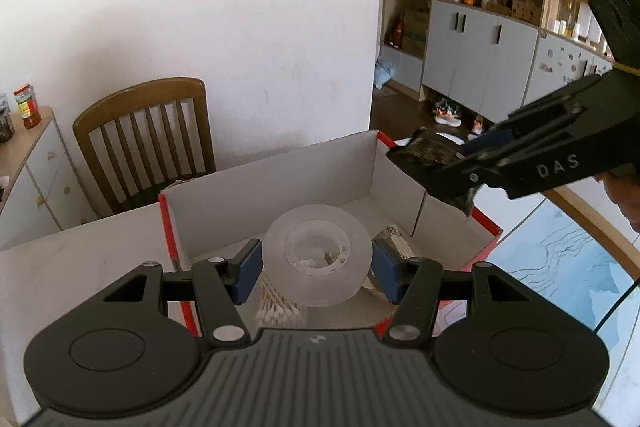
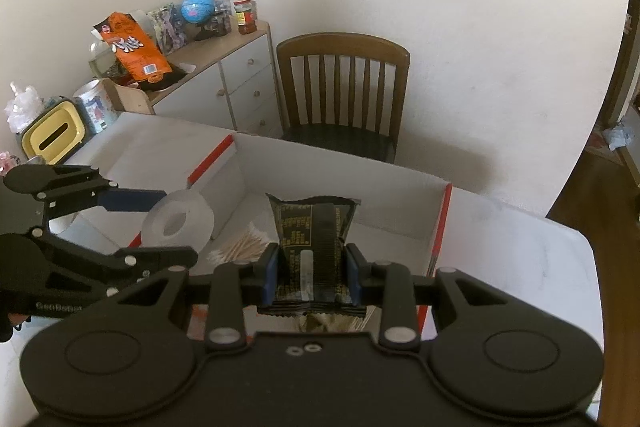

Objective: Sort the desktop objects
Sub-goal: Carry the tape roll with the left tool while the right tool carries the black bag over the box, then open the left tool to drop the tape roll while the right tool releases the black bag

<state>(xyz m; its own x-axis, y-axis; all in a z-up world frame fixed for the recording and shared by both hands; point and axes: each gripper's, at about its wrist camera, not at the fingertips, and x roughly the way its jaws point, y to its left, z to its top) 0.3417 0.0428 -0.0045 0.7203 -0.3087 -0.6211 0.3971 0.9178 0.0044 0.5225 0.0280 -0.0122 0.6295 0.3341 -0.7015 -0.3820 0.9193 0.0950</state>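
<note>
Left wrist view: left gripper point(image 1: 317, 269) clamps a clear tape roll point(image 1: 316, 255) above the red-edged cardboard box point(image 1: 272, 187). Right gripper point(image 2: 311, 277) pinches a black foil packet point(image 2: 310, 227) over it. Cotton swabs point(image 2: 240, 247) already inside; both drops pending.

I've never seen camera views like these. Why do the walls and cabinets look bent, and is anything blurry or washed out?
Left wrist view: fisheye bends the cabinets at the edges; the translucent tape roll looks hazy, the corners go dark. Right wrist view: the chair casts a soft shadow on the wall, the black packet stays fairly sharp, its print too small to read.
</note>
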